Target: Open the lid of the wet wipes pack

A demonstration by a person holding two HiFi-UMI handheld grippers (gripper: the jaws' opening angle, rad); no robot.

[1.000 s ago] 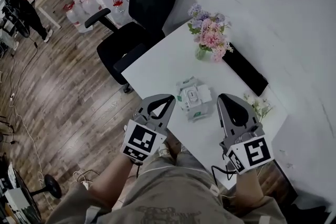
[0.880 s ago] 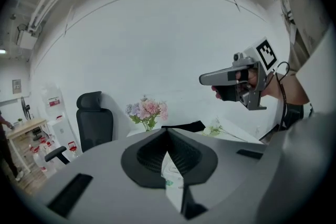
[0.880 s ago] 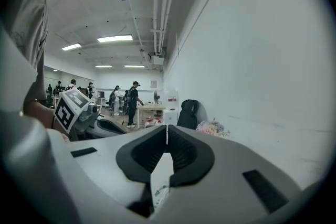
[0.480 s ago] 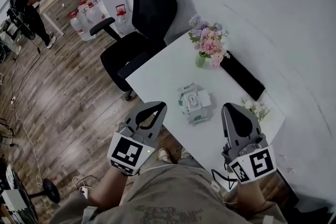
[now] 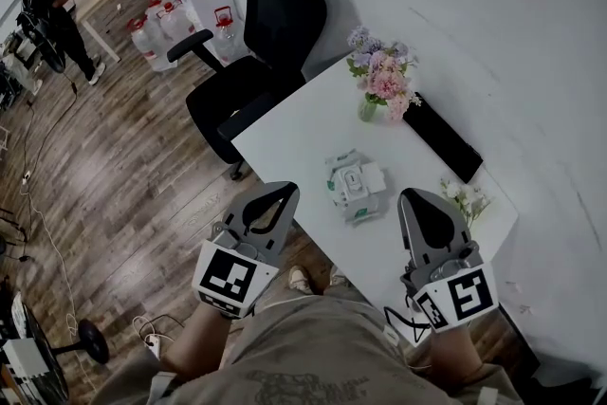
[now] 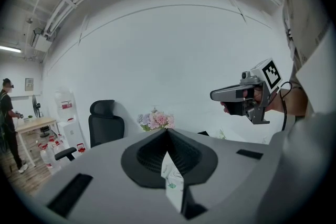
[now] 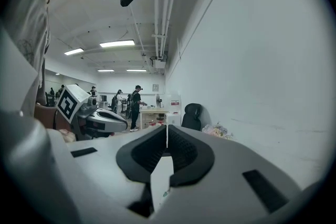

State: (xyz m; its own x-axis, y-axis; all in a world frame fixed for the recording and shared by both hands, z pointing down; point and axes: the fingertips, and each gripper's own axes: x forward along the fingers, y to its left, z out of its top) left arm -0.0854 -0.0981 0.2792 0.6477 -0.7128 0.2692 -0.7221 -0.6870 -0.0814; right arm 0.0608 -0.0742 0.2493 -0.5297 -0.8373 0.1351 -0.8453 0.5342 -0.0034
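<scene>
A wet wipes pack [image 5: 354, 186] lay on a white counter [image 5: 299, 133]. The left claw [image 5: 284, 191] and right claw [image 5: 418, 197] hovered near it, one each side, not touching. Flowers [image 5: 383, 76] stood behind, a black chair [image 5: 268, 28] beyond.

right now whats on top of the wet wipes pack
Only its own white lid; nothing else rests on the wet wipes pack. Whatever lies under the pack is covered.

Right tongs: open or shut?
Shut. In the right gripper view the right tongs meet tip to tip along one closed seam.
</scene>
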